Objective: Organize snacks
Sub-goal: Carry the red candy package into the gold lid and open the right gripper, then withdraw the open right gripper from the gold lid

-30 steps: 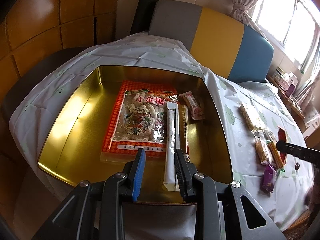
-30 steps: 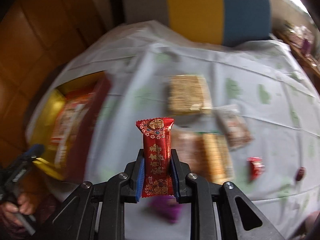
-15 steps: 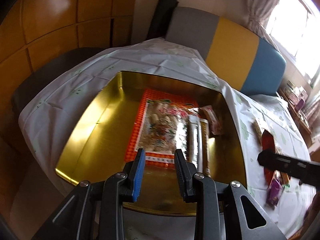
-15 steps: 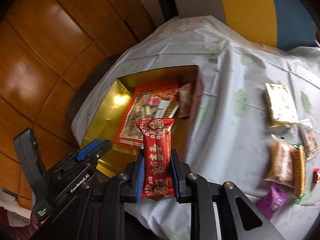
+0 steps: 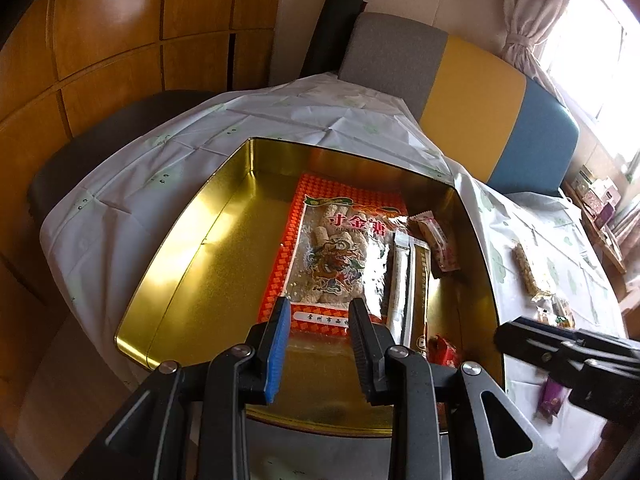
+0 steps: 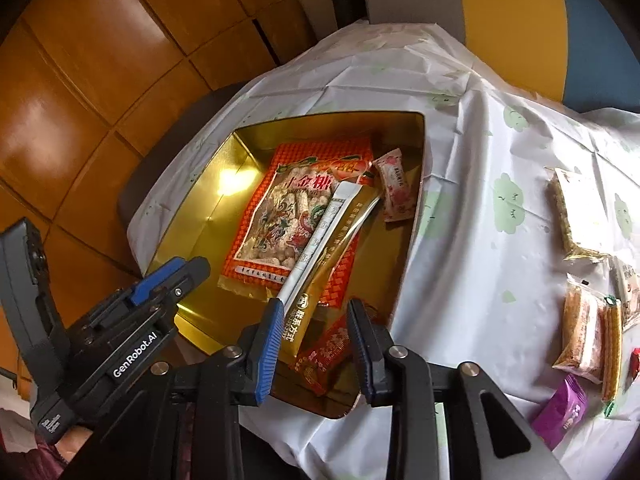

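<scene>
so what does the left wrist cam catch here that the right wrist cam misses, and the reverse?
Left wrist only: the window and curtain.

Right wrist only: the whole red snack pack lying in the tin between the opening right gripper fingers, and the left gripper's outside.

Both: gold tin, big orange candy bag, white stick pack, pink candy.

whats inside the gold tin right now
In the tin: a big orange bag, two long sachets across it, a pink packet and a red packet. Anything under the bag is hidden.
</scene>
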Demonstrator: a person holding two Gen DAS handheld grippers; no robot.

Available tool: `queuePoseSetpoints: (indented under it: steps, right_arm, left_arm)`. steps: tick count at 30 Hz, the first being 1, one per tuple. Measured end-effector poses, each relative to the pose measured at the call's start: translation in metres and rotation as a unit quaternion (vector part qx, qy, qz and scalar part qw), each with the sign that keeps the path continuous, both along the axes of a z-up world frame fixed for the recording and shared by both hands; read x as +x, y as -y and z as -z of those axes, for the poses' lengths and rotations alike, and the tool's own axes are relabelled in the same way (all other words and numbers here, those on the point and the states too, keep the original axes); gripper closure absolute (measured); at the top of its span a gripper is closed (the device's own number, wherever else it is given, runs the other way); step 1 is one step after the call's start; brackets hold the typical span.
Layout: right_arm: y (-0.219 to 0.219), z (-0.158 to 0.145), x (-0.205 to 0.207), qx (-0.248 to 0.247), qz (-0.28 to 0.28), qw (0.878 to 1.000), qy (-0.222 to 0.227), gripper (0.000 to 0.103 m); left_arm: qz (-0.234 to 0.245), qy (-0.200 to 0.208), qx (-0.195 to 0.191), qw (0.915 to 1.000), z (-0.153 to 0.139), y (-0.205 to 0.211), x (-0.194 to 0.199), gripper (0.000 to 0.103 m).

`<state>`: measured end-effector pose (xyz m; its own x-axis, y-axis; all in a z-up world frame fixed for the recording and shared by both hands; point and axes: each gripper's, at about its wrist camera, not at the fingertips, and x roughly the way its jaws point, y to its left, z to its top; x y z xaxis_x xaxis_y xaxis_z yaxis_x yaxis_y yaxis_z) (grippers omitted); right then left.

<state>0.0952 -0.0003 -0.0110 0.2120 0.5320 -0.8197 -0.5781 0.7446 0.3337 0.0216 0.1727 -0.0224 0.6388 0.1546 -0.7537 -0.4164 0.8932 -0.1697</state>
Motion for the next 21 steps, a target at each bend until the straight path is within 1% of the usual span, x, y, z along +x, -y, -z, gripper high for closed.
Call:
queuePoseSetpoints:
  steps: [3, 9, 16, 21]
  right_arm:
    - [0.01, -0.004, -0.002, -0.005, 0.01, 1.0, 0.022, 0.07]
    - [0.036, -0.008, -0.002, -0.021, 0.033, 0.998, 0.05, 0.07]
    - [0.074, -0.008, 0.005, -0.037, 0.065, 0.995, 0.069, 0.07]
    - [0.112, -0.01, 0.014, -0.057, 0.098, 0.99, 0.083, 0.07]
  left_arm:
    - [0.007, 0.001, 0.006, 1.0, -0.001, 0.005, 0.001, 0.073]
    - [0.022, 0.003, 0.016, 0.9996, -0.003, 0.014, 0.001, 0.073]
    - [0.04, 0.006, 0.03, 0.9987, -0.007, 0.027, 0.001, 0.073]
    - [0.055, 0.006, 0.037, 0.9978, -0.009, 0.035, 0.002, 0.073]
